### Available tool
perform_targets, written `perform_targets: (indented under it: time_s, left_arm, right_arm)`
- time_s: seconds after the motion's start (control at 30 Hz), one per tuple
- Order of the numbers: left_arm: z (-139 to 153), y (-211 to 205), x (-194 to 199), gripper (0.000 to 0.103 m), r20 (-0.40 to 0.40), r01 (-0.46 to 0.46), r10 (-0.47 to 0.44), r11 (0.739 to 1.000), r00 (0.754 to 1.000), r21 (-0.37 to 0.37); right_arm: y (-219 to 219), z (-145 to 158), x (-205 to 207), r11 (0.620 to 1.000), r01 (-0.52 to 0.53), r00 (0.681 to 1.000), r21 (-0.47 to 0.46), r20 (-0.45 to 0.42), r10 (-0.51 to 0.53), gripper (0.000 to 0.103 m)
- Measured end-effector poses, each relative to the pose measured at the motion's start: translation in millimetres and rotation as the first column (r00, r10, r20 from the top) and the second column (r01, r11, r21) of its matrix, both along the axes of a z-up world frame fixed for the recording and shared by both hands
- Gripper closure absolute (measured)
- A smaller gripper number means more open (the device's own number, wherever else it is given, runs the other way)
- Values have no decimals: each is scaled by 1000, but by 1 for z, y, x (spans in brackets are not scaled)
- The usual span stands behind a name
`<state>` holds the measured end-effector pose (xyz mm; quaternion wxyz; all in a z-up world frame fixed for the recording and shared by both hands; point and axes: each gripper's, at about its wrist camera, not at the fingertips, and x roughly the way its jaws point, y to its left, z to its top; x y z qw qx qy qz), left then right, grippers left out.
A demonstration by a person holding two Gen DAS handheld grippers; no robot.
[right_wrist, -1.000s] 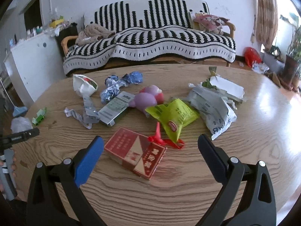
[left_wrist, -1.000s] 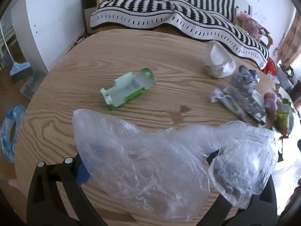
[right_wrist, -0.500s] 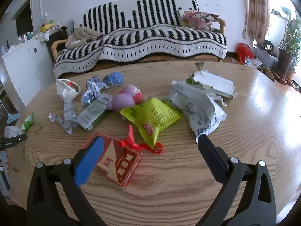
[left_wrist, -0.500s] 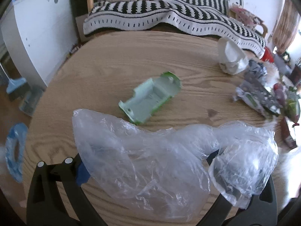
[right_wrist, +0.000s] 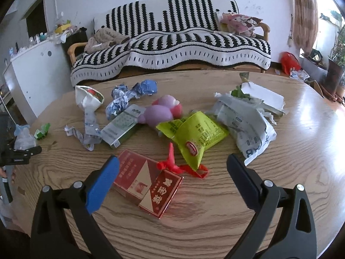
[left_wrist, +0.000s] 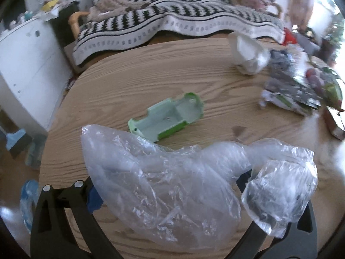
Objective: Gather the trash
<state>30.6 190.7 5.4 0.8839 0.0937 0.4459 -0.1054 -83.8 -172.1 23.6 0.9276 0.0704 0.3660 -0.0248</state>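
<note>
Left tongs (left_wrist: 170, 196) stand wide apart, a clear plastic bag (left_wrist: 172, 179) draped over them at lower centre. Right tongs (right_wrist: 172, 185) gape open over a red box (right_wrist: 148, 183) on the tabletop (right_wrist: 215, 226); wrappers lie mid-frame.

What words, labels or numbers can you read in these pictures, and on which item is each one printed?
"黄金叶": red carton, on its near end flap, seen sideways.
Large blue letters, only partly showing, not readable: crumpled white wrapper.
Small print and red oval logo, too small to read: yellow-green packet.
Fine print, too blurred: grey-green box.
Left wrist view: nothing readable.
</note>
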Motion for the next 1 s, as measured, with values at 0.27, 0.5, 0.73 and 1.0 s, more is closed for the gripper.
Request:
perform_targets:
  time_s: [0.27, 0.5, 0.73, 1.0]
  left_arm:
    - [-2, 11, -4, 5, 41, 37, -35, 999, 999, -37]
    - [14, 11, -15, 5, 99, 106, -93, 985, 991, -137]
    - [26, 1, -20, 77, 85, 145, -127, 952, 988, -269]
    - [35, -14, -21, 100, 103, 137, -114, 959, 988, -249]
  right_arm:
    - [6, -4, 6, 1000, -21, 1000, 6, -5, 21, 8]
    - [12, -4, 5, 999, -35, 999, -13, 7, 35, 8]
    - [15, 1, 4, 999, -31, 999, 12, 19, 31, 8]
    - [8, 4, 0, 999, -13, 999, 29, 40, 12, 16]
